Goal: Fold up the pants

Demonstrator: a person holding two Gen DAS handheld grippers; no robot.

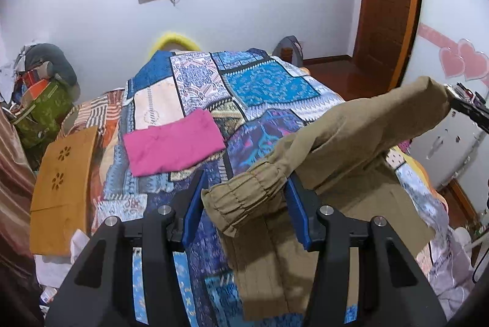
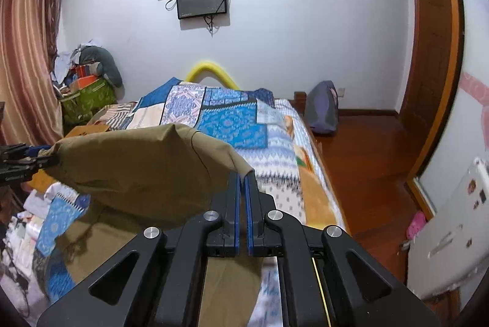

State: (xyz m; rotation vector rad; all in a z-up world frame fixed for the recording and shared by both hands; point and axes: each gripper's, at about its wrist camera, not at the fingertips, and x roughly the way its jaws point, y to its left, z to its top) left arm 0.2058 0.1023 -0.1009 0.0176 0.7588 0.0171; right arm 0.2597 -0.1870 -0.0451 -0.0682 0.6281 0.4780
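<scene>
Khaki pants (image 1: 351, 137) with elastic cuffs hang lifted above the patchwork bed cover (image 1: 262, 82). In the left wrist view my left gripper (image 1: 244, 183) stands wide open, the gathered cuff (image 1: 244, 195) lying loose between its blue pads. The right gripper (image 1: 458, 101) shows at the far right, holding the other end. In the right wrist view my right gripper (image 2: 243, 177) is shut on a corner of the pants (image 2: 137, 165), which stretch left to the left gripper (image 2: 45, 159).
A folded pink garment (image 1: 174, 143) lies on the bed behind the pants. An orange wooden board (image 1: 61, 174) leans at the bed's left. Bags and clutter (image 1: 42, 101) pile at the left wall. A backpack (image 2: 324, 110) sits on the wooden floor at right, near a door (image 2: 428, 52).
</scene>
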